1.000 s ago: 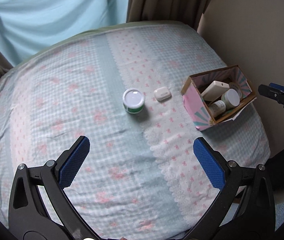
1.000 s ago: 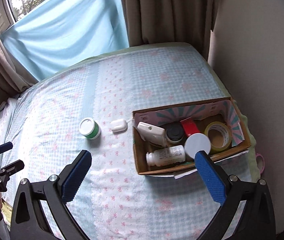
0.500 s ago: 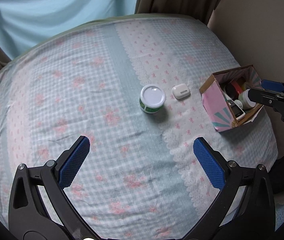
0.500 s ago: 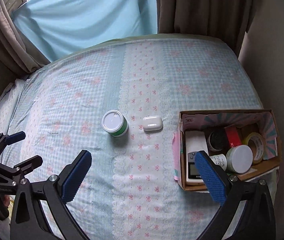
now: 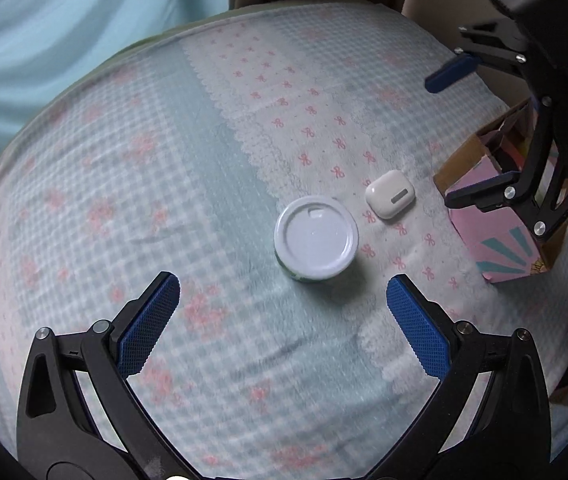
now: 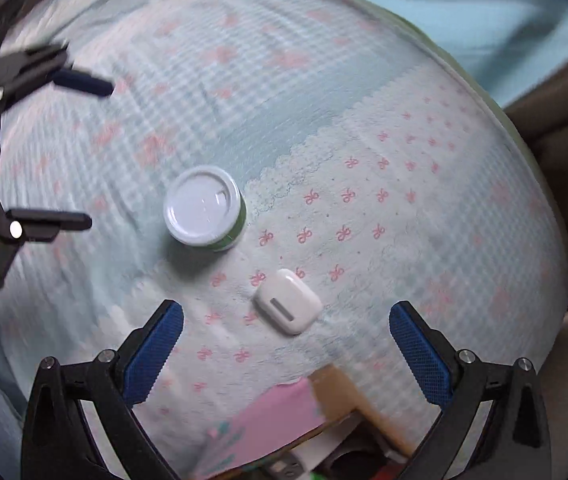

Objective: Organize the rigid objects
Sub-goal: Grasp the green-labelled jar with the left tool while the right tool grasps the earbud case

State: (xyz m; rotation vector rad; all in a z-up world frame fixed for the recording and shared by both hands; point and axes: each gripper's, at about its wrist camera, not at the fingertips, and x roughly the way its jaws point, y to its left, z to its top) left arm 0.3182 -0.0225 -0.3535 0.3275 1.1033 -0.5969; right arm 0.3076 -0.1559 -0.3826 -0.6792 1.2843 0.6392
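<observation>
Your left gripper (image 5: 282, 318) hangs spread wide, the white-lidded jar (image 5: 316, 237) just ahead between its fingers. Your right gripper (image 6: 286, 346), jaws apart too, frames the white earbud case (image 6: 287, 301).

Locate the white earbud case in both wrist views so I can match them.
Left wrist: earbud case right of centre, between the white-lidded jar and the pink box.
Right wrist: earbud case low centre, ahead of the open right gripper.
Shared landmark: the jar, up-left of the case here.

Patterned bedspread (image 5: 204, 168) – pale blue curtain (image 5: 64, 20) behind
</observation>
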